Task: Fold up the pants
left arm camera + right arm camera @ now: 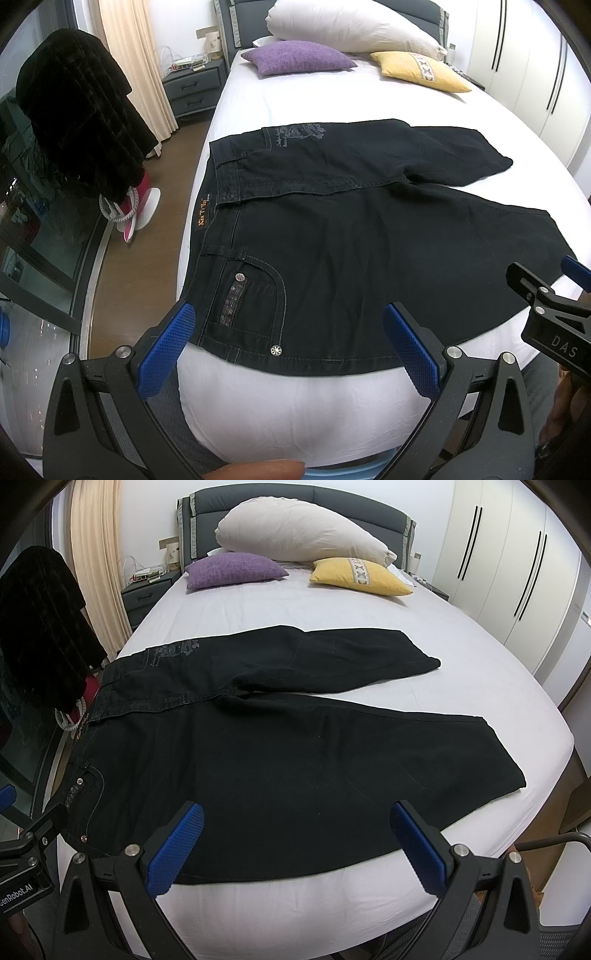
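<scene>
Black pants point(280, 753) lie flat across the bed point(332, 613), legs splayed; left gripper point(291, 347) & right gripper point(295, 845) hover w/ jaws apart, empty — risk: pinching only the top denim layer, so the fold skews.

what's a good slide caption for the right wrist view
Open right tool poised over black pants spread flat on a white bed.

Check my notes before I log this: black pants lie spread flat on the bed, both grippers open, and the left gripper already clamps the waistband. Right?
Not quite. The left gripper clamps nothing; the left wrist view shows it open, apart from the pants.
</scene>
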